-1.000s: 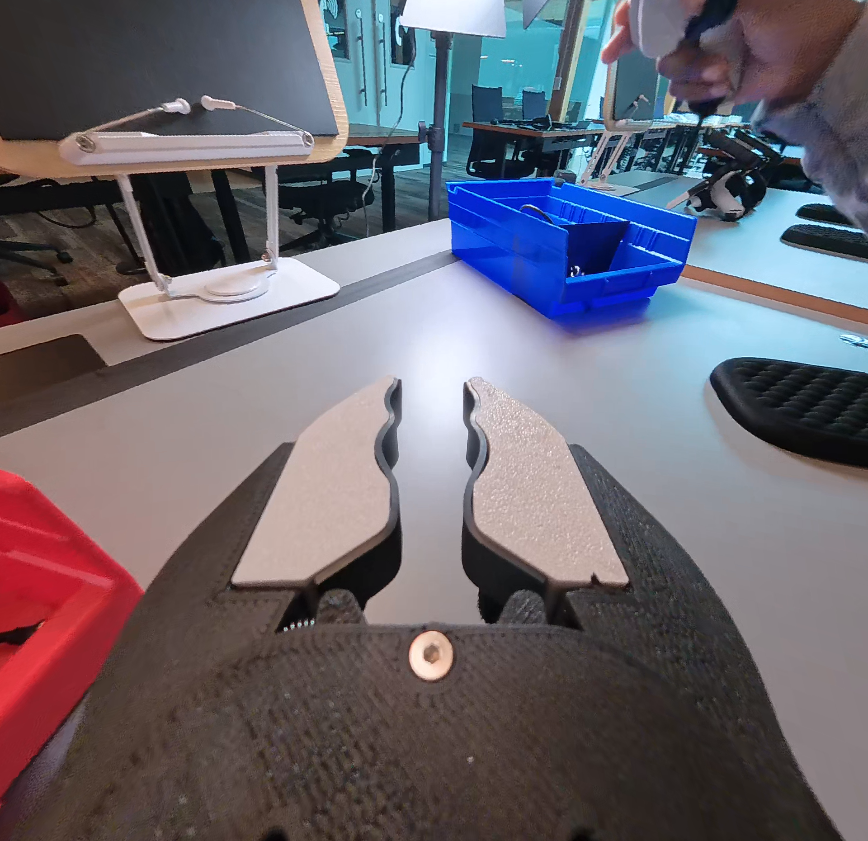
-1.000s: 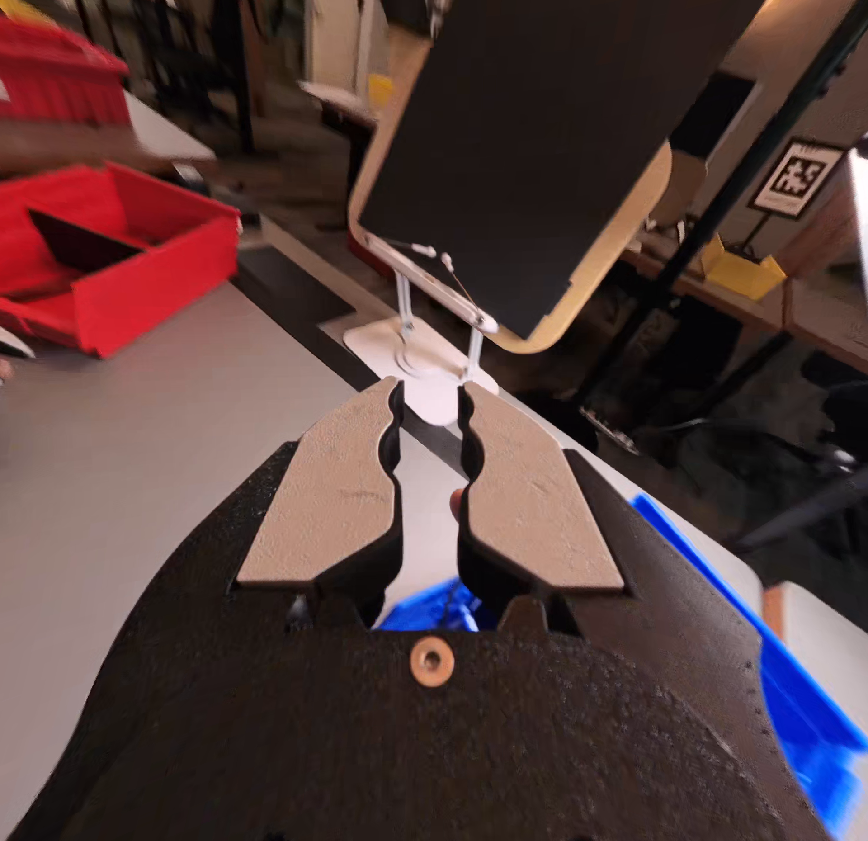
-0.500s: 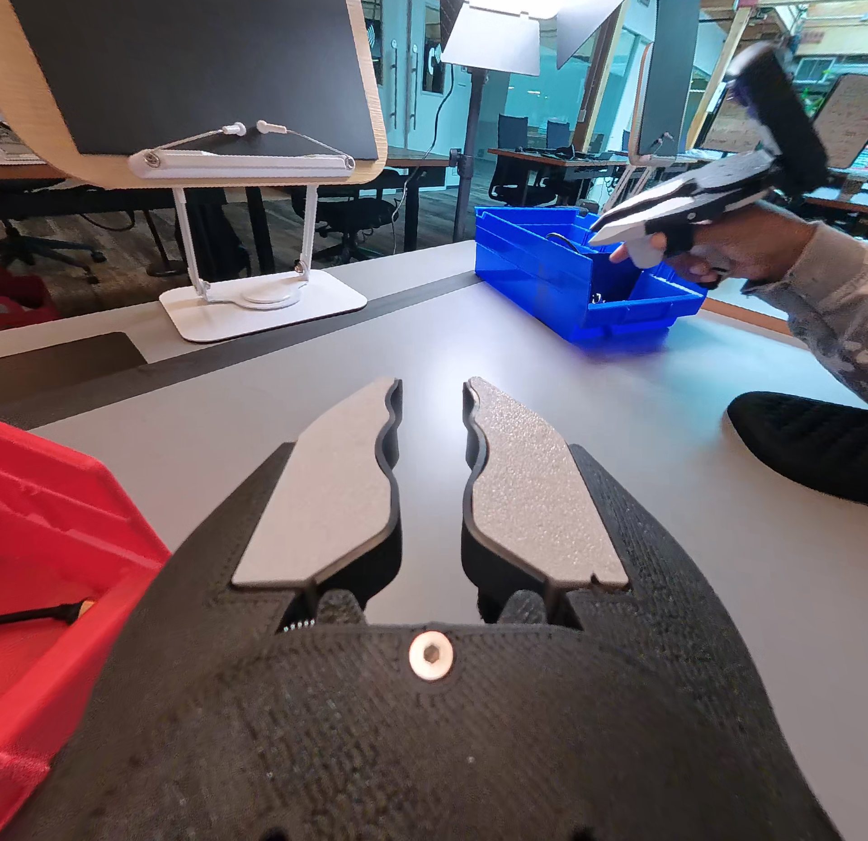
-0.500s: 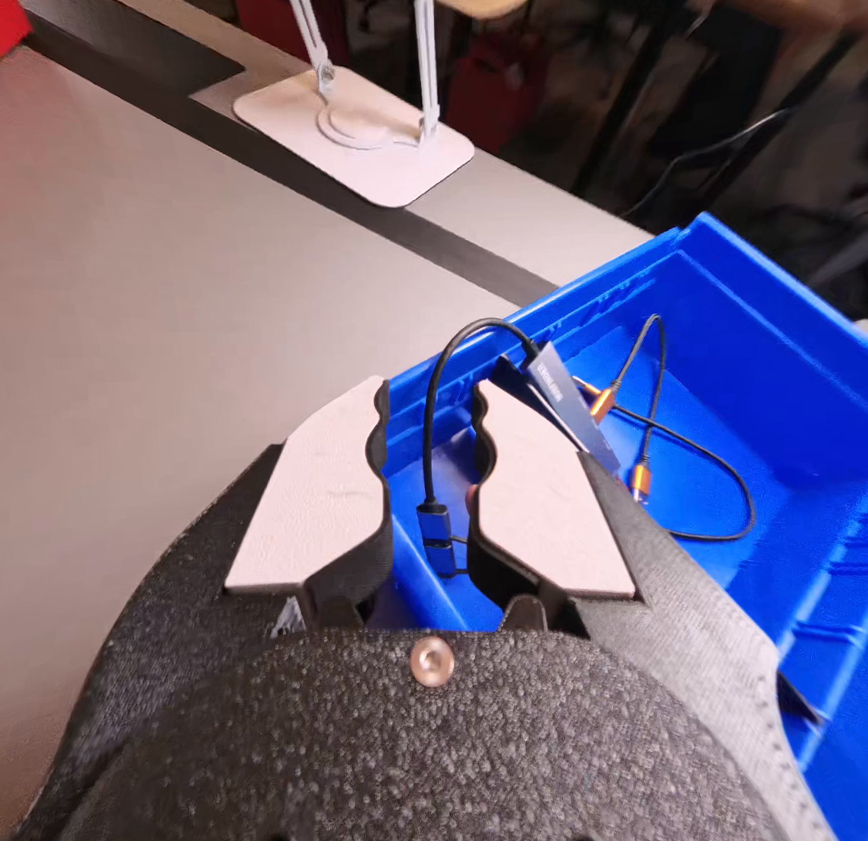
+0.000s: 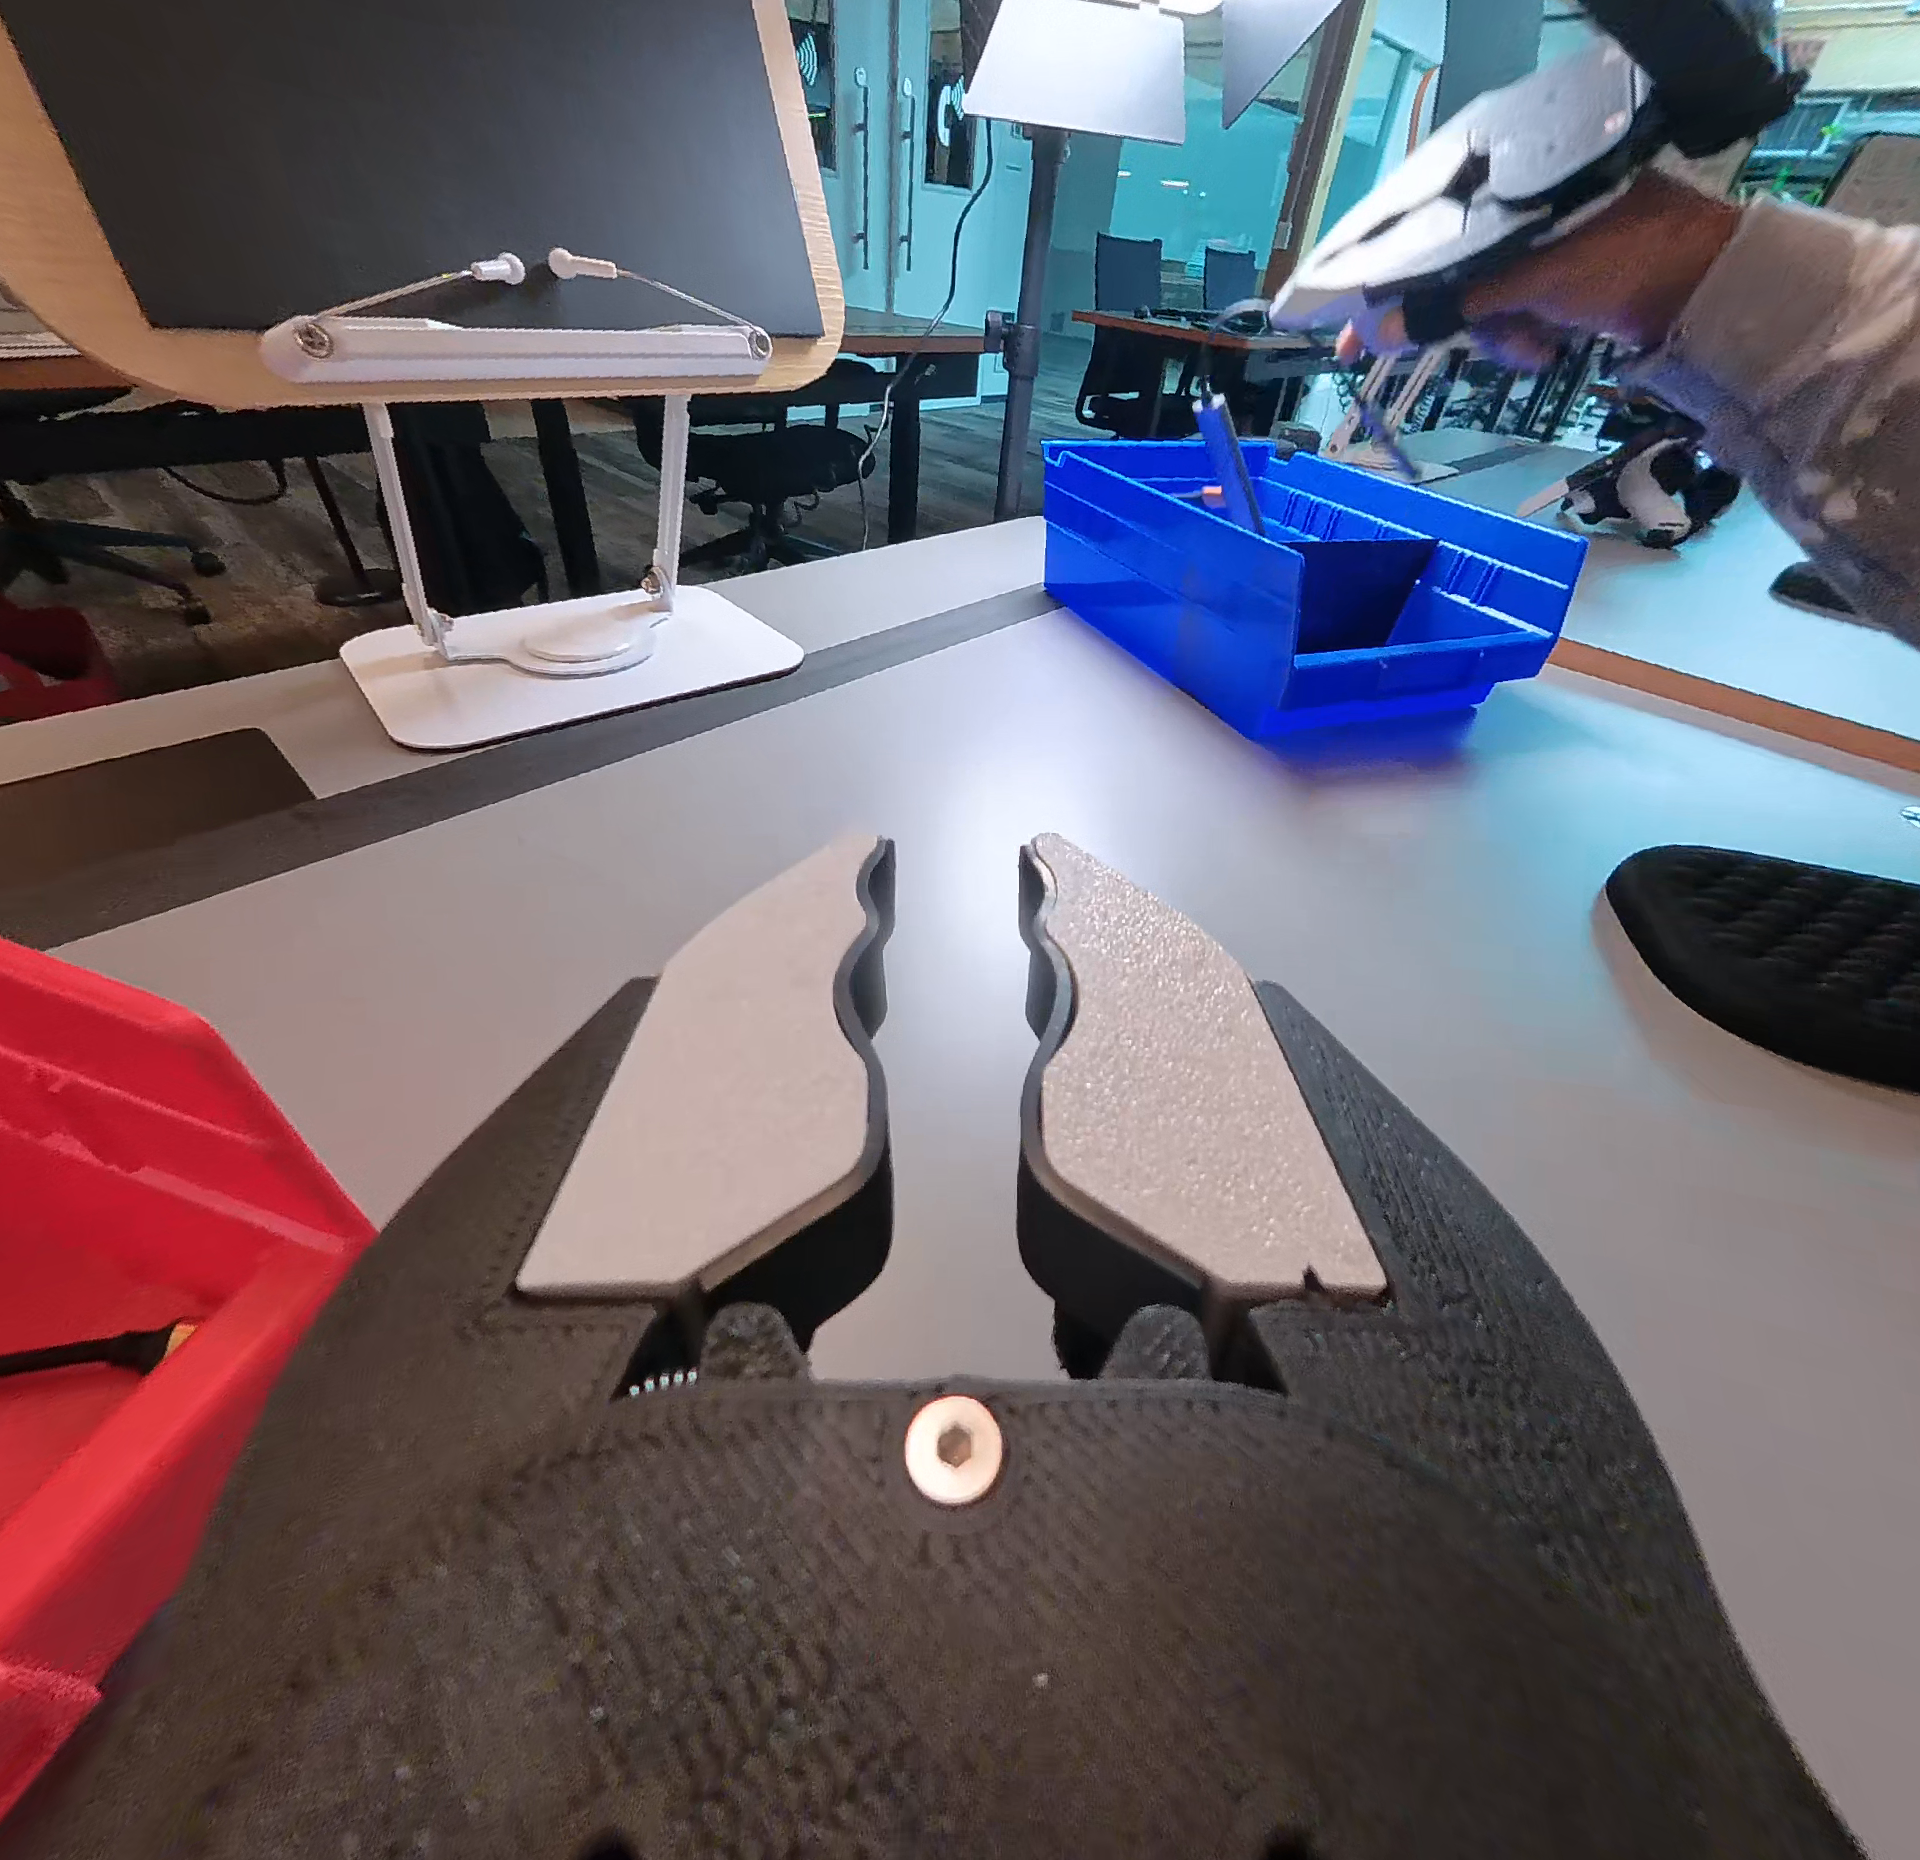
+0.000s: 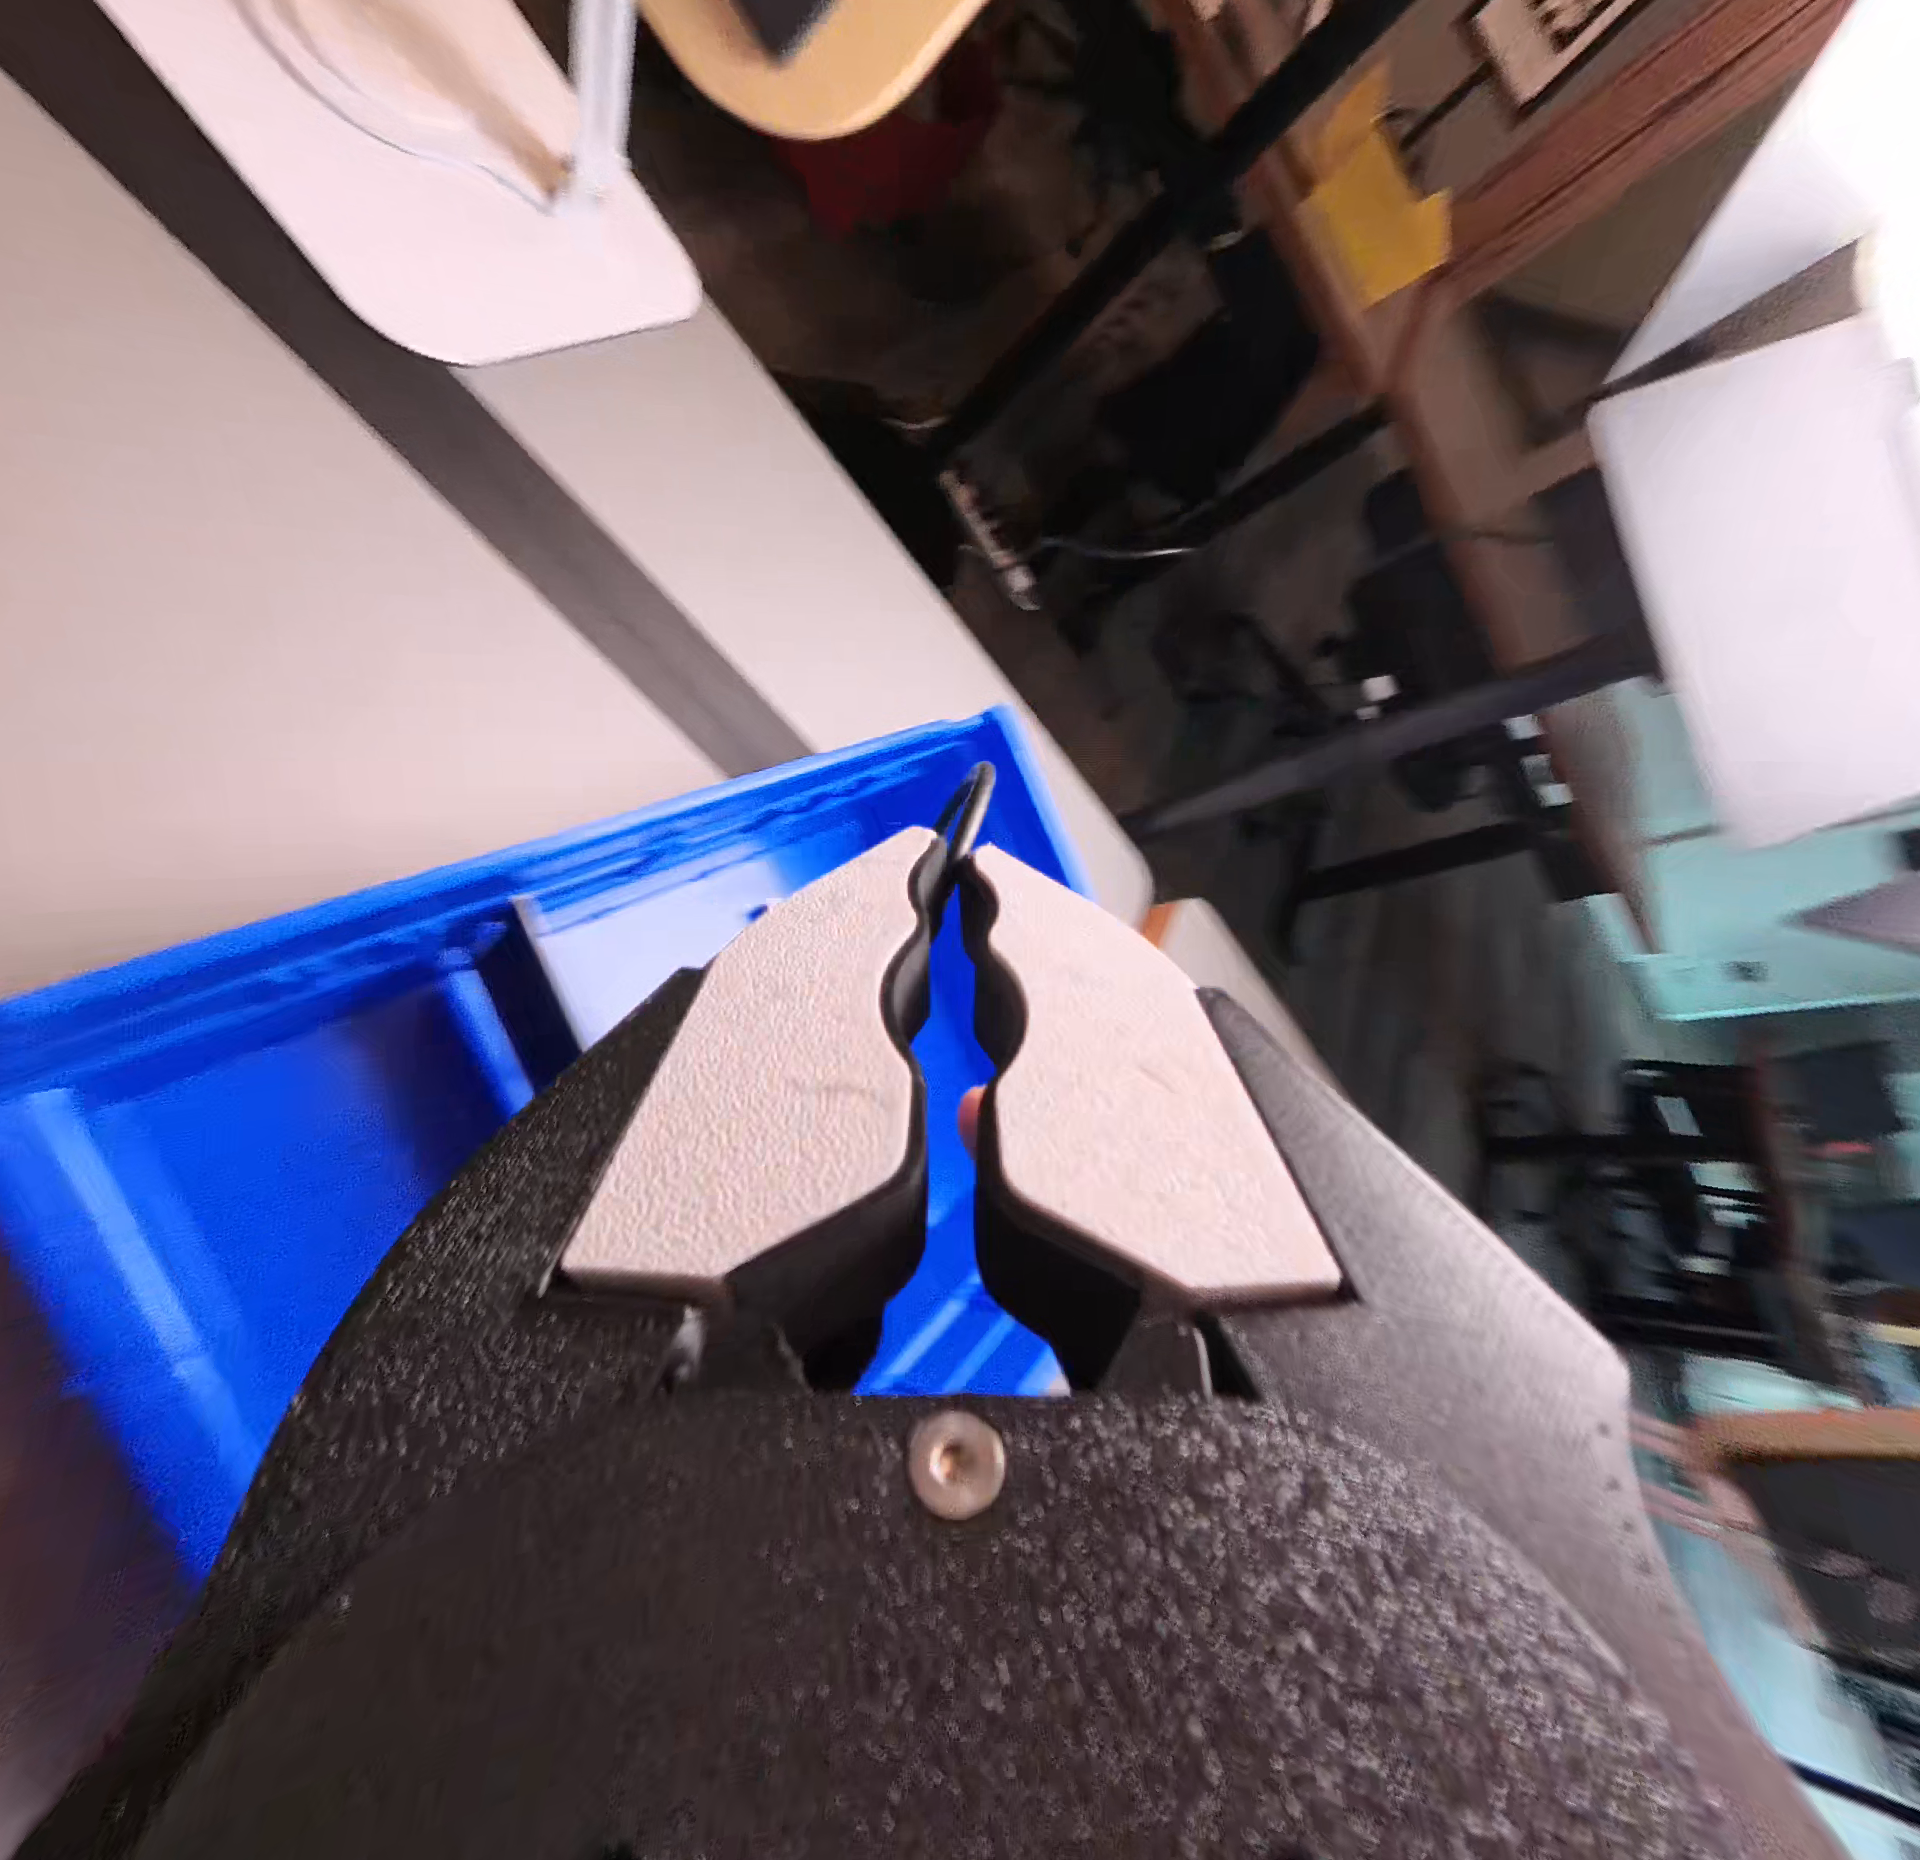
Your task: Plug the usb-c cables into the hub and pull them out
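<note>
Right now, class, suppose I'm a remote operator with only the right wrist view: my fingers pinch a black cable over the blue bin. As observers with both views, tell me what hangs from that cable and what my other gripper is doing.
Observer: In the left wrist view, the hub dangles tilted from the black cable, under the right gripper.
Operator: Is it clear of the blue bin?
Observer: It seems not. Its lower end appears to dip below the rim of the blue bin.
Operator: And the left gripper?
Observer: The left gripper is open and empty, low over the table.
</note>
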